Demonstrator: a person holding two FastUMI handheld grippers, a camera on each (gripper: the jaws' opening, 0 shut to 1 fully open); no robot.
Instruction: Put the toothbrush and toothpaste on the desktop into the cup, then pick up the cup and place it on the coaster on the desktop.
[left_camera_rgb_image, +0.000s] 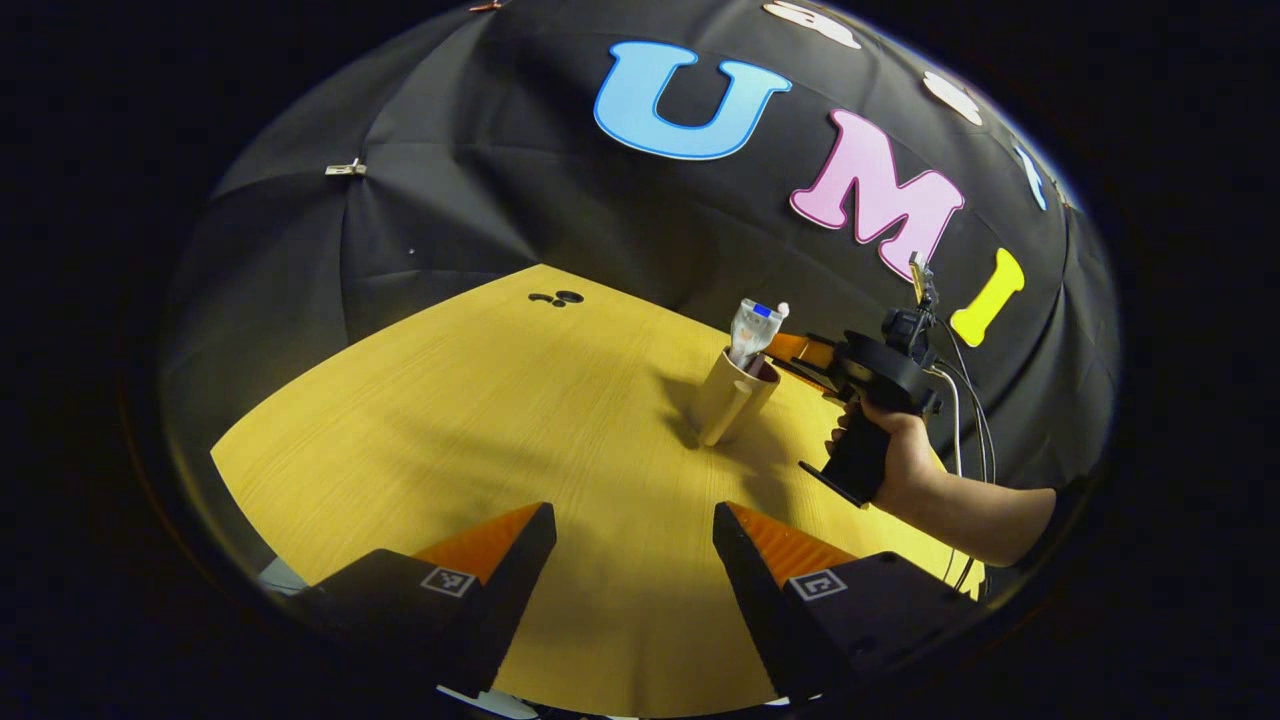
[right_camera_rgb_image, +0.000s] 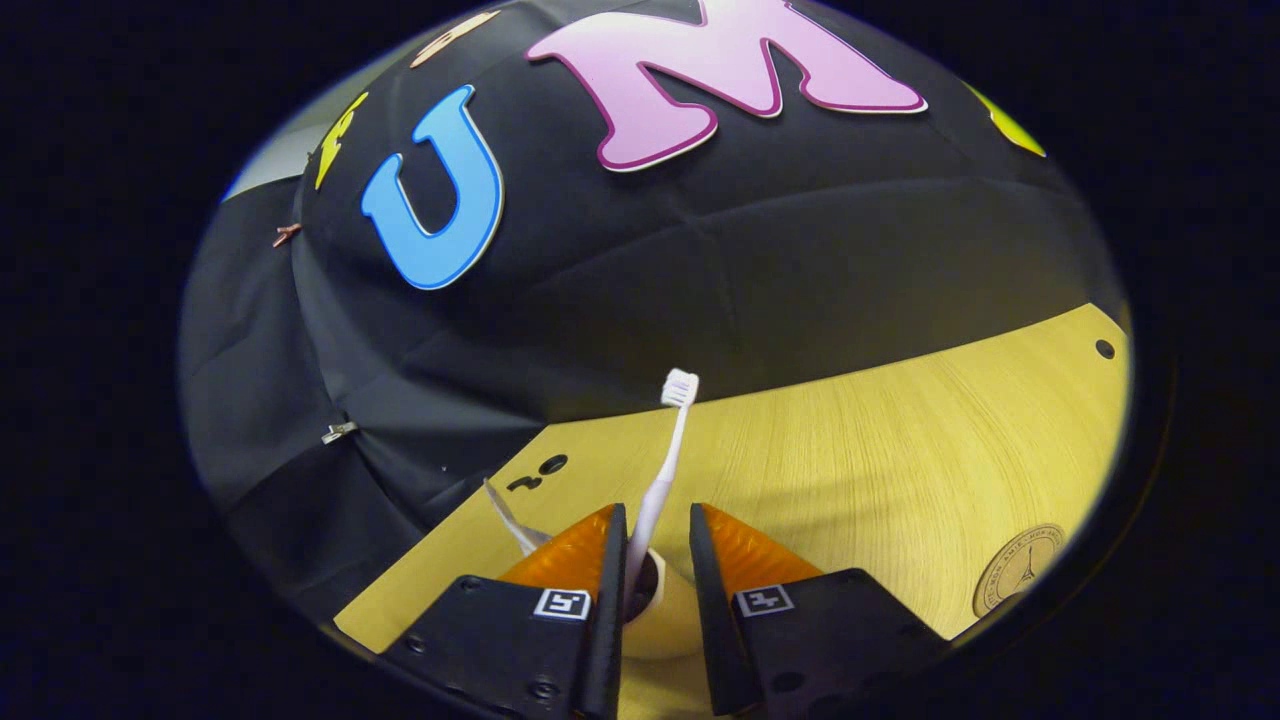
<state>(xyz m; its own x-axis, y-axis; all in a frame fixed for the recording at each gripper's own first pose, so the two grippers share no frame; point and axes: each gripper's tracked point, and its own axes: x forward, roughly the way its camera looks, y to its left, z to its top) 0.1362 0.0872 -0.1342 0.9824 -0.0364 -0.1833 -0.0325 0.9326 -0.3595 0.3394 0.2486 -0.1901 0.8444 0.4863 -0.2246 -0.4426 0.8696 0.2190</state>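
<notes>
The cup (left_camera_rgb_image: 735, 397) is seen upright on the wooden desktop (left_camera_rgb_image: 480, 420), near the far side, and the toothpaste (left_camera_rgb_image: 752, 330) already stands in it with its flat end up. In the right gripper view the toothbrush (right_camera_rgb_image: 668, 455) rises between the two fingers of the right gripper (right_camera_rgb_image: 655, 540), its bristle head up, while its lower end goes down into the mouth of the cup just below the fingers. The jaws of the right gripper stand a little apart: the handle lies against one finger, and a gap is seen to the other finger, so the brush appears released, or nearly so. The step in hand is judged to be the dropping of the toothbrush into the cup. To do it well, the jaws should be spread a little more and the gripper should be drawn straight up and back, so that the handle is not caught and the cup is not tipped. The left gripper (left_camera_rgb_image: 632, 545) hangs over the near part of the desktop with its jaws spread wide and nothing between them. The coaster (right_camera_rgb_image: 1020, 582) lies flat on the desktop, well apart from the cup; the cup must be gripped firmly by its wall before it is carried there.
</notes>
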